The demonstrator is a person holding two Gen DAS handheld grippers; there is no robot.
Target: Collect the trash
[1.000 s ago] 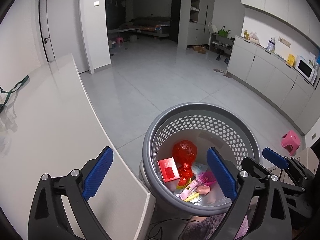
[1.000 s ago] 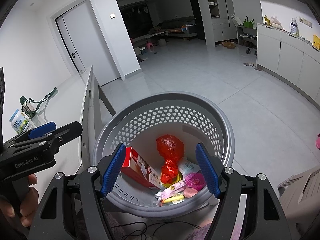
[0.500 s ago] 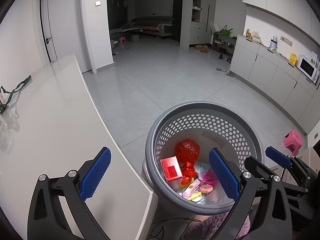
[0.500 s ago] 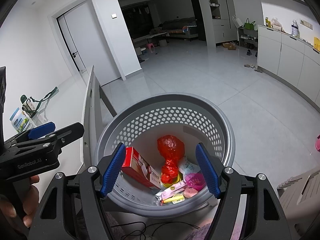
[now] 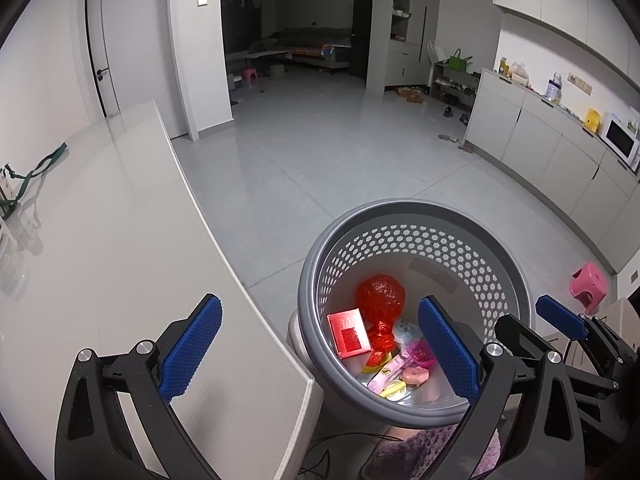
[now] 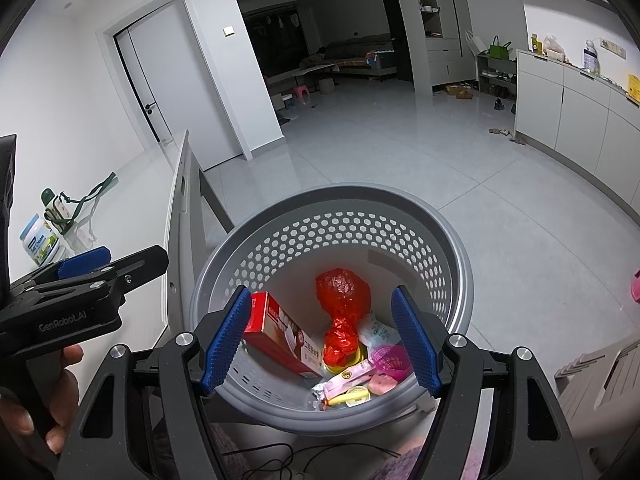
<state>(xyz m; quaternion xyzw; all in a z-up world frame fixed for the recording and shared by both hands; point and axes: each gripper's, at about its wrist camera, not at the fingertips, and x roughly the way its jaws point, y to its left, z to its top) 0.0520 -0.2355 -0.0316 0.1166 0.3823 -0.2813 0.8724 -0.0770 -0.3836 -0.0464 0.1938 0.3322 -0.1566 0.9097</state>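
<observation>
Both tools empty: the left gripper (image 5: 318,350) gapes over the table (image 5: 100,248) edge, the right gripper (image 6: 320,340) spread above the grey basket (image 6: 332,204), where the red box (image 6: 280,332), red bag (image 6: 344,292) and wrappers lie. Looks like a between-pickups pause; next comes finding leftover trash, though little of the tabletop shows

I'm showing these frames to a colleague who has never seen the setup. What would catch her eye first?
Most likely the gray perforated basket on the floor beside the white table, with bright trash in its bottom: a crumpled red bag in the middle and a red box leaning to its left. Next, the open left gripper and right gripper, both empty above it.
</observation>
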